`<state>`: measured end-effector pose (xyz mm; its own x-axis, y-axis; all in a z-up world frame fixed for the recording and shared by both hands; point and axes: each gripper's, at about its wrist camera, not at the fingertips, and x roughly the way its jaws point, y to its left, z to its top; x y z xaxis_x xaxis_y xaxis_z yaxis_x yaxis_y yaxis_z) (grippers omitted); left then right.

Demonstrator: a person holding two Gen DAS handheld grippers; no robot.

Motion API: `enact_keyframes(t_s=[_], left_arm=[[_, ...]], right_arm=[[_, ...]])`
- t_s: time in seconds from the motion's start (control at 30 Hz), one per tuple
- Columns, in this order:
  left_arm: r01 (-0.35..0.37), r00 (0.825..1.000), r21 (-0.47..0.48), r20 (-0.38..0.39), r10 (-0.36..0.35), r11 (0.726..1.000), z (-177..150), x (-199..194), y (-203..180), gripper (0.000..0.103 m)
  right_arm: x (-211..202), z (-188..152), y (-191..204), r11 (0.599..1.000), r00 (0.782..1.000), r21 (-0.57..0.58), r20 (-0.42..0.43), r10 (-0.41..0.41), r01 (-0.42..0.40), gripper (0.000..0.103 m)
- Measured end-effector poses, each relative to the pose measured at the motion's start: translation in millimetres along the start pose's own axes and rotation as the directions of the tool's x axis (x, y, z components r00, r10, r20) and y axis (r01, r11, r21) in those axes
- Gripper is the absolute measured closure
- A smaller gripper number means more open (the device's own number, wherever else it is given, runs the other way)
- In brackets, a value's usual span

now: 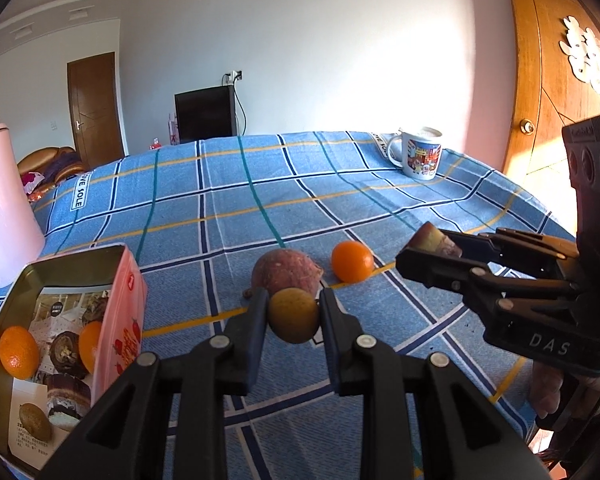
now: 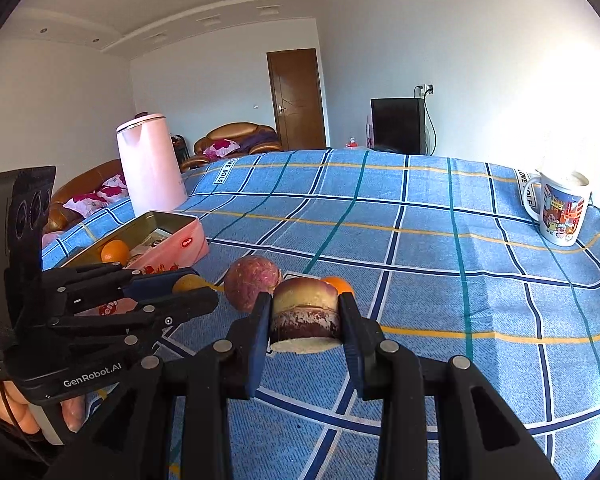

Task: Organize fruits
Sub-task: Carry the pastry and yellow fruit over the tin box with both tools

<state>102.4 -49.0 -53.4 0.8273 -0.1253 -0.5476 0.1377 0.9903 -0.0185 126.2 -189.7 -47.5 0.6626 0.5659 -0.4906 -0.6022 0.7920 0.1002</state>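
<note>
- The left gripper (image 1: 294, 316), black with two fingers, was clenched on a small round yellow-brown fruit (image 1: 294, 315), held clear of the blue plaid tablecloth (image 1: 260, 184)
- The right gripper (image 2: 305, 314), black with two fingers, was clenched on a cut chunk of purple-skinned, yellow-fleshed sweet potato (image 2: 305, 312), also held above the cloth
- A whole reddish-purple sweet potato (image 1: 285, 274) lay on the cloth just beyond the left gripper's fingertips
- A loose round orange tangerine (image 1: 352, 261) lay near the whole sweet potato, on its right side in the left wrist view
- An open rectangular pink metal tin (image 1: 120, 308) stood on the cloth to the left of the left gripper
- One tangerine in the tin (image 1: 18, 352) rested against its left wall; the second orange shape beside it could not be told from a reflection
- A tall pale pink kettle (image 2: 148, 162) stood behind the tin
- A white cartoon-printed ceramic mug (image 2: 560, 210) stood well apart, at the far right edge of the cloth
</note>
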Motion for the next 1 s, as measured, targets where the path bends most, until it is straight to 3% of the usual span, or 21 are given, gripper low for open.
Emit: enact_keyframes(t_s=[1.0], left_arm=[[-0.055, 0.990, 0.025, 0.129, 0.051, 0.998, -5.6, -23.9, -6.2, 0.076]], right_arm=[[-24.6, -4.1, 8.1, 0.999, 0.990, -0.039, 0.140, -0.028, 0.034, 0.068]])
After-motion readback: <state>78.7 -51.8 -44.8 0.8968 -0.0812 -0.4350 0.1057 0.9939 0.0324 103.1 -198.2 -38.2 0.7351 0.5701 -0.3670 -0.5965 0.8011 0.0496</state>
